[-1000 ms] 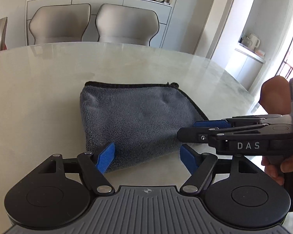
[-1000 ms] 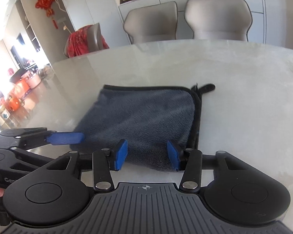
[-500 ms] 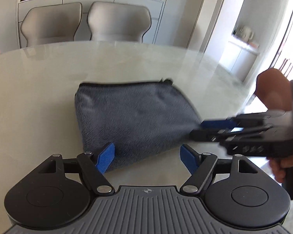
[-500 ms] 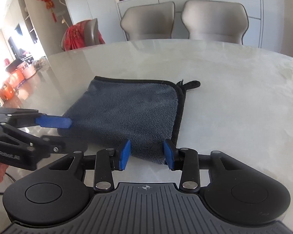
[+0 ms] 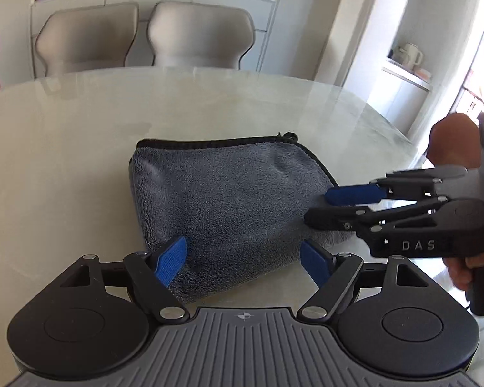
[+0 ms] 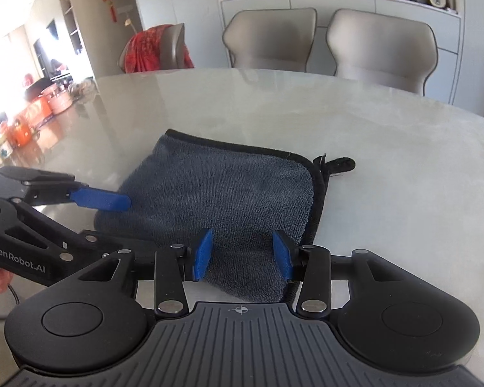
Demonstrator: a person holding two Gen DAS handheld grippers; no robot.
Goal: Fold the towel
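A grey towel [image 5: 229, 200] with black trim lies folded on the pale table [image 5: 64, 161]; it also shows in the right wrist view [image 6: 229, 200]. My left gripper [image 5: 243, 259] is open, its blue pads straddling the towel's near left edge. My right gripper [image 6: 242, 253] is open, its pads over the towel's near right corner. The right gripper shows side-on in the left wrist view [image 5: 338, 206], at the towel's right edge. The left gripper shows in the right wrist view [image 6: 113, 219], at the towel's left edge. A black hanging loop [image 6: 338, 164] sticks out at the far right corner.
Two grey chairs [image 5: 145, 38] stand behind the table's far edge, with a white sideboard [image 6: 338, 3] behind them. A chair draped in red cloth [image 6: 155, 48] stands at the far left. The table's right edge [image 5: 403, 142] curves away close to the towel.
Both grippers have moved forward over the towel's near edge. The right gripper's jaws have narrowed a little. The towel still lies flat.
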